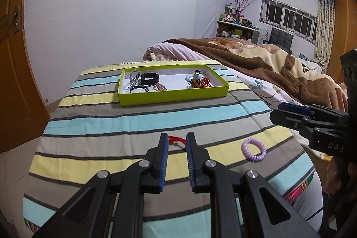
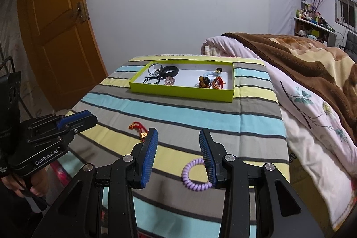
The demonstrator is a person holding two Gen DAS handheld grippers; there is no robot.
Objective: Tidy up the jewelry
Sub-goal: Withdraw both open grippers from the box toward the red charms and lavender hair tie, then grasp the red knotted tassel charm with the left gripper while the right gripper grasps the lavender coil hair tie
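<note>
A green tray (image 1: 174, 98) (image 2: 183, 92) sits at the far end of the striped cloth and holds several pieces: a black band (image 1: 150, 78), black hair ties (image 1: 138, 89), a light blue scrunchie (image 1: 193, 77) and amber and red items (image 2: 210, 83). A red cord bracelet (image 1: 176, 139) (image 2: 138, 127) lies on the cloth just beyond my left gripper (image 1: 177, 137) (image 2: 86, 118), which is open and empty. A purple coil hair tie (image 1: 253, 148) (image 2: 196, 175) lies under the right finger of my right gripper (image 2: 178, 133) (image 1: 279, 110), partly hidden by it. That gripper is open wide, holding nothing.
A brown blanket (image 1: 267, 66) and a pink floral quilt (image 2: 312, 117) are heaped along the right side of the striped cloth (image 1: 133, 122). An orange door (image 2: 55, 37) stands at the left, a white wall behind. A hand (image 2: 33, 186) holds the left gripper's handle.
</note>
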